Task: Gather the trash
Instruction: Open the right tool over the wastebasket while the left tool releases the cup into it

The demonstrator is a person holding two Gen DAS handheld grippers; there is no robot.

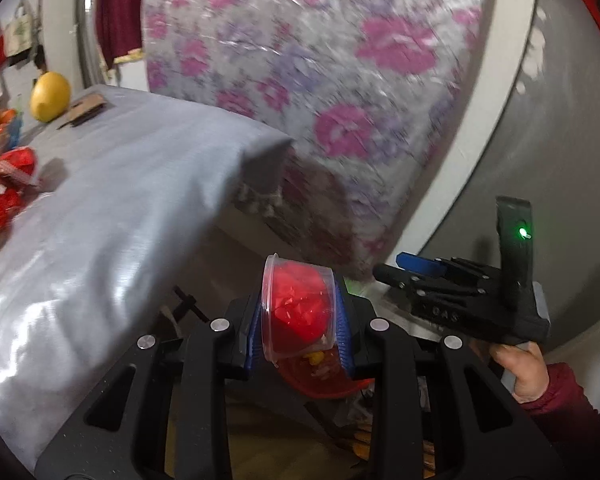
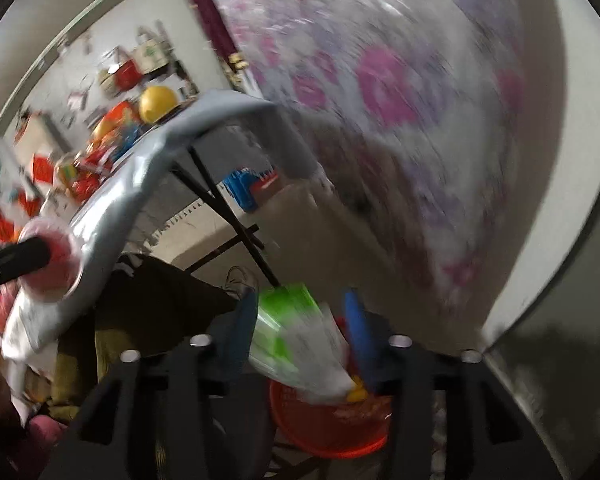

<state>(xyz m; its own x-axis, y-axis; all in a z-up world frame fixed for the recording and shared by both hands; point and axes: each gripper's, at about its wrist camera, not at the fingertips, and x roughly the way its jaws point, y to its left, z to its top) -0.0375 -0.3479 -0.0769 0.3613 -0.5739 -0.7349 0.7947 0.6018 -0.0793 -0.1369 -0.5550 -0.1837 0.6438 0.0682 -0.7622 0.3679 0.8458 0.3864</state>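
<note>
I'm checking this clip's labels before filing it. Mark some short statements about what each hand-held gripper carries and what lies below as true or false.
1. The left hand-held gripper clamps a clear plastic cup with something red inside. True.
2. The green-and-white wrapper lies on the table. False: it is between the right hand-held gripper's blue fingers.
3. A red basket sits below both grippers. True.
4. The tablecloth is floral. False: it is plain grey.
</note>
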